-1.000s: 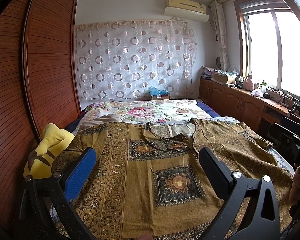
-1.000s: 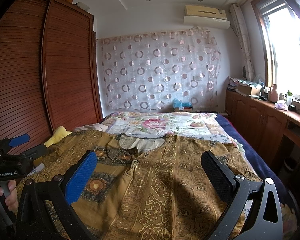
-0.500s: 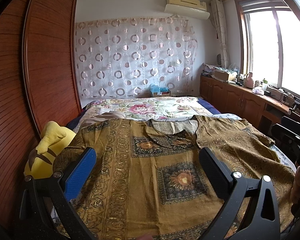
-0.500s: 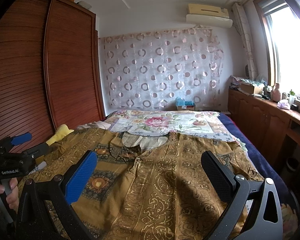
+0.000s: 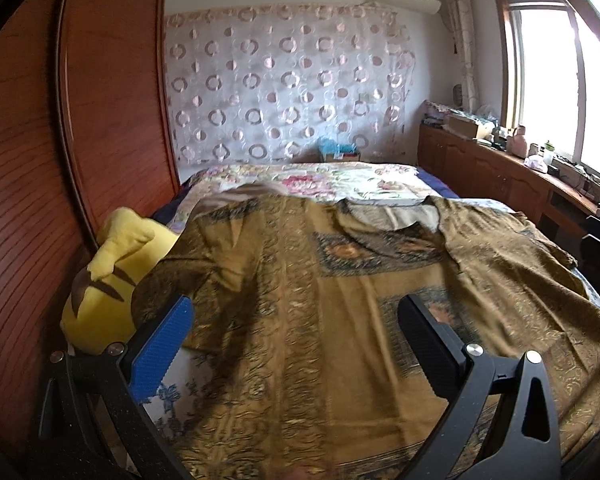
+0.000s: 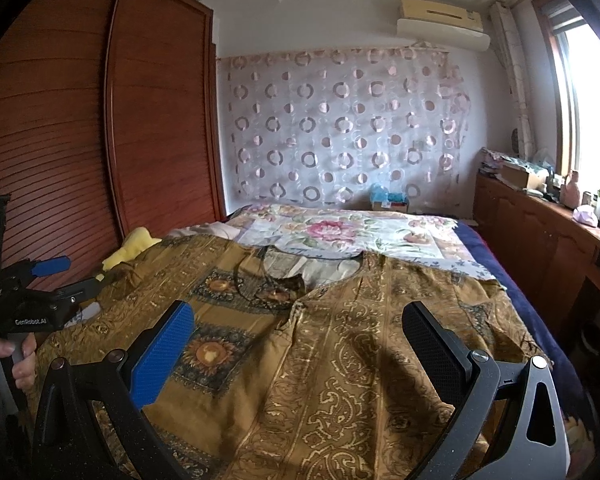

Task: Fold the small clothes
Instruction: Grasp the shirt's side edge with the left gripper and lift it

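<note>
**Both claws released, nothing grasped yet**

Left gripper and right gripper hang spread wide, empty, above the brown shirt lying flat below them on the bed. The plush toy just left could snag a sleeve fold.

Matt patterned cloth shirt, slatted glossy wood wardrobe, ribbed blue plastic claw pad
</note>
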`<act>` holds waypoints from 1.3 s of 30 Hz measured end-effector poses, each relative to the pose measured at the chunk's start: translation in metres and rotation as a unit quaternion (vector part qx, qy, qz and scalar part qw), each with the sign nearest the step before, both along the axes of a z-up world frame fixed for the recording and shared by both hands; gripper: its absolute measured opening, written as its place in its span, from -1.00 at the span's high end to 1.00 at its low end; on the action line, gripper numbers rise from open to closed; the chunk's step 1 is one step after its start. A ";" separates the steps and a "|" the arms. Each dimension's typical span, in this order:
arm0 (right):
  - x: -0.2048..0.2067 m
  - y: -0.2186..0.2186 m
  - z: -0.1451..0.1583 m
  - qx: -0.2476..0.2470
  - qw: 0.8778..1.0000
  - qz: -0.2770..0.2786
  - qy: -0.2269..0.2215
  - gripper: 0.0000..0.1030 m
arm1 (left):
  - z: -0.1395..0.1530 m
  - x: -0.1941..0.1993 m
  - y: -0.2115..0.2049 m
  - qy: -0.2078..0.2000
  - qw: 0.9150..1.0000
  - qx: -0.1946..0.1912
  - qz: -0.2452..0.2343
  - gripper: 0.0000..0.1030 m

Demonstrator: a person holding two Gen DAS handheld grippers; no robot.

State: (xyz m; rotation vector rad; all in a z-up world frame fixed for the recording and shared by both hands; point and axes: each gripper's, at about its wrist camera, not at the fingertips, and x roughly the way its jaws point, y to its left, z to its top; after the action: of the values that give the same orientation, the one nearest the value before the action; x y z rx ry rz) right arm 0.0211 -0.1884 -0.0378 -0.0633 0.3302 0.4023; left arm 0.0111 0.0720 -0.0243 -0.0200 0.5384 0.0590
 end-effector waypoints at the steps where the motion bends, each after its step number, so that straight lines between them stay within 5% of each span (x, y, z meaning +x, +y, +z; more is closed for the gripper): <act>1: 0.001 0.002 0.000 -0.002 1.000 0.002 0.001 -1.00 | -0.002 0.001 0.006 0.003 1.000 -0.003 0.002 -0.99; 15: 0.023 0.016 -0.009 -0.022 0.997 0.051 0.047 -1.00 | -0.027 0.011 0.064 0.042 0.999 -0.023 0.020 -0.51; 32: 0.042 0.028 0.002 -0.061 0.984 0.127 0.110 -1.00 | -0.057 0.064 0.116 0.154 0.988 -0.025 0.018 -0.08; 39: 0.027 0.011 0.006 -0.059 0.983 0.137 0.110 -1.00 | -0.068 0.075 0.123 0.178 0.983 -0.036 0.007 0.50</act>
State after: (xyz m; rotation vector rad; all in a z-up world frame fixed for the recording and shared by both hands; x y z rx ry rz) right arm 0.0485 -0.1769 -0.0317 -0.1832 0.5660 0.6654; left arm 0.0858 0.1951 -0.0926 -0.0856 0.8988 0.0561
